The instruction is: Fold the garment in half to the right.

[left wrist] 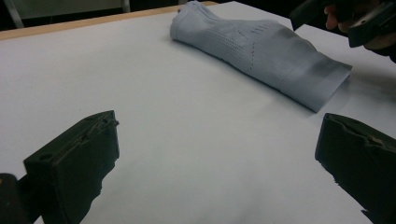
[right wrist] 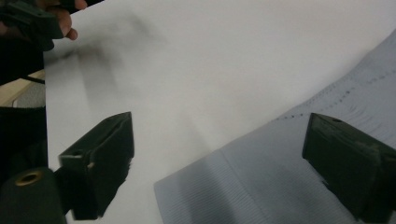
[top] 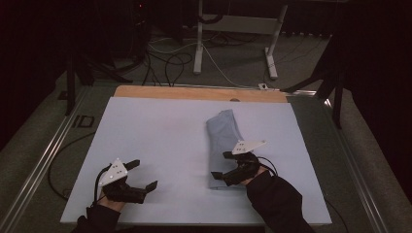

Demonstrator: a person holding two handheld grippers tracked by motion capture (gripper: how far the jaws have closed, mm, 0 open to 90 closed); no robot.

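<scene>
My two grippers, the left gripper [top: 144, 174] and the right gripper [top: 223, 165], are black, each with a light grey plate on top. The sock [top: 225, 141] is pale blue-grey, with rows of small dots and a ribbed cuff. The table cover [top: 160, 131] is plain white, its far edge [top: 194, 93] light wood.

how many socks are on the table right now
1: a pale blue knitted sock lies on the white sheet, right of centre, its cuff end beneath the open right gripper. Any second sock folded inside would be hidden.
</scene>
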